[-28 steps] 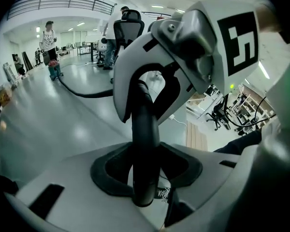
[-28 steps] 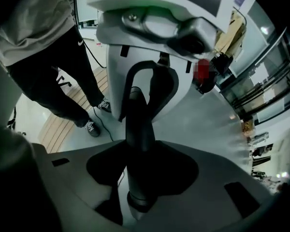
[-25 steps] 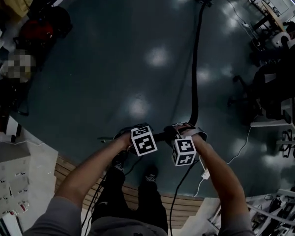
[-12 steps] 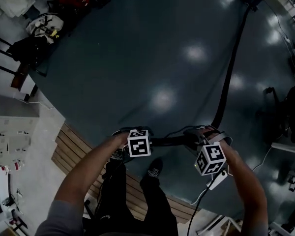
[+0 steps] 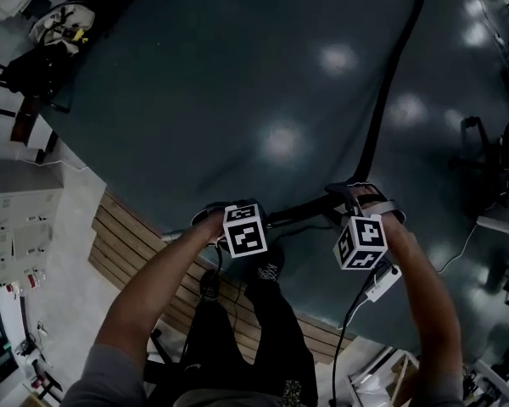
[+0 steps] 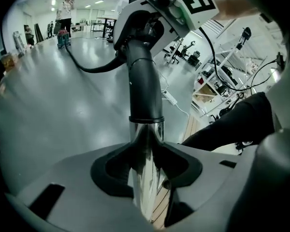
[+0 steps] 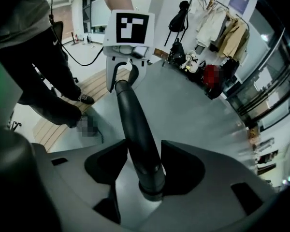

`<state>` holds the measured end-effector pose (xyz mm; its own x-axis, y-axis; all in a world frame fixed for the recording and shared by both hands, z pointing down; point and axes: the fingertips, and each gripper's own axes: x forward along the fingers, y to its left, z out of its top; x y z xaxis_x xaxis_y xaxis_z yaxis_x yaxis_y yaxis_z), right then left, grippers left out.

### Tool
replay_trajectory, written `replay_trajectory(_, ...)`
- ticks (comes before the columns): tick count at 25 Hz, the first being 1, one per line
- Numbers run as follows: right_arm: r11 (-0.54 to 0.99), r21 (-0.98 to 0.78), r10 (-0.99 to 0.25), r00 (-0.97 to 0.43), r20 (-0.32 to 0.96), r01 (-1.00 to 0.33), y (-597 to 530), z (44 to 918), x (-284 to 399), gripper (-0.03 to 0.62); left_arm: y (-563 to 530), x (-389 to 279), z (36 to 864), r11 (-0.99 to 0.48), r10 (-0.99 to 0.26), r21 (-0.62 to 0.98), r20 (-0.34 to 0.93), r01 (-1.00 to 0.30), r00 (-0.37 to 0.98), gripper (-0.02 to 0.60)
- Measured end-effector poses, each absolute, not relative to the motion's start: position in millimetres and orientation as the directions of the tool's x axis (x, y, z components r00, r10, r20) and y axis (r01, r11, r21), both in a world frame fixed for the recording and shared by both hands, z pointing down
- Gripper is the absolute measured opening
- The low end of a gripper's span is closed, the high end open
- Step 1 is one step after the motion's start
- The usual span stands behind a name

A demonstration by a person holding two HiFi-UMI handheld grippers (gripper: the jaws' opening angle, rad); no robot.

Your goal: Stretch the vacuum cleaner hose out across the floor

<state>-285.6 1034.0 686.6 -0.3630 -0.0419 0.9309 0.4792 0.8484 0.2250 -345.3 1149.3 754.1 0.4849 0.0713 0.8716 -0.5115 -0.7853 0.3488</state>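
The black vacuum hose runs over the dark floor from the top right down to my right gripper. A rigid wand spans across to my left gripper. The left gripper is shut on the wand's chrome tube; its jaws have just been closing around it. The black handle tube sits between the pads of the right gripper, which touch it. Those jaws have just been opening a little. Far off, the vacuum cleaner stands beside a person.
Wooden slats lie under my feet. A white power strip with a cable lies below my right hand. Chairs and bags stand at the upper left, an office chair at the right. A coat rack stands beyond the floor.
Both grippers have sunk towards the floor with the wand, and the hands now stand further apart. The vacuum cleaner has slid out of the head view's top edge.
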Motion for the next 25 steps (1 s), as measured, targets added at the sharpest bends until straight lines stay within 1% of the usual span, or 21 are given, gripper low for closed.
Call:
replay_trajectory(2, 0.869, 0.265, -0.104, -0.370, 0.923, 0.417, 1028, 687, -283, 0.203, 1153, -346, 772, -0.774, 0.070, 0.344, 0.881, -0.532, 0.468, 0.173)
replay_trajectory(4, 0.926, 0.265, -0.142, -0.403, 0.904, 0.270, 1026, 681, -281, 0.204, 1162, -349, 793, -0.771, 0.072, 0.331, 0.895, -0.545, 0.441, 0.173)
replay_trajectory(7, 0.986, 0.166, -0.157, -0.451, 0.878, -0.020, 1040, 688, -284, 0.204, 1182, -359, 829, -0.785, 0.058, 0.270, 0.928, -0.558, 0.368, 0.173)
replay_trajectory(11, 0.951, -0.022, -0.129, -0.463, 0.877, -0.308, 1085, 740, -287, 0.202, 1191, -364, 872, -0.796, -0.008, 0.172, 0.956, -0.580, 0.295, 0.173)
replay_trajectory(13, 0.879, -0.163, -0.086, -0.486, 0.870, -0.448, 1113, 774, -289, 0.201, 1195, -362, 892, -0.796, -0.032, 0.149, 0.958, -0.587, 0.287, 0.173)
replay_trajectory(14, 0.822, -0.238, -0.072, -0.509, 0.857, -0.517, 1125, 791, -291, 0.186, 1197, -361, 902, -0.795, -0.044, 0.137, 0.959, -0.591, 0.281, 0.173)
replay_trajectory(15, 0.751, -0.312, -0.069, -0.540, 0.839, -0.582, 1135, 807, -294, 0.155, 1200, -360, 913, -0.795, -0.056, 0.123, 0.960, -0.595, 0.273, 0.173)
replay_trajectory(18, 0.486, -0.493, -0.119, -0.613, 0.781, -0.722, 1151, 853, -294, 0.155, 1208, -354, 945, -0.792, -0.088, 0.088, 0.963, -0.604, 0.256, 0.173)
replay_trajectory(21, 0.283, -0.577, -0.196, -0.635, 0.747, -0.766, 1164, 887, -288, 0.156, 1221, -346, 971, -0.781, -0.101, 0.085, 0.960, -0.619, 0.260, 0.173)
replay_trajectory(23, 0.173, -0.636, -0.240, -0.658, 0.714, -0.752, 1172, 903, -286, 0.250, 1229, -341, 986, -0.771, -0.097, 0.101, 0.957, -0.628, 0.272, 0.173)
replay_trajectory(25, 0.101, -0.663, -0.255, -0.663, 0.704, -0.742, 1174, 924, -288, 0.252, 1235, -335, 1002, -0.762, -0.101, 0.117, 0.950, -0.636, 0.296, 0.173)
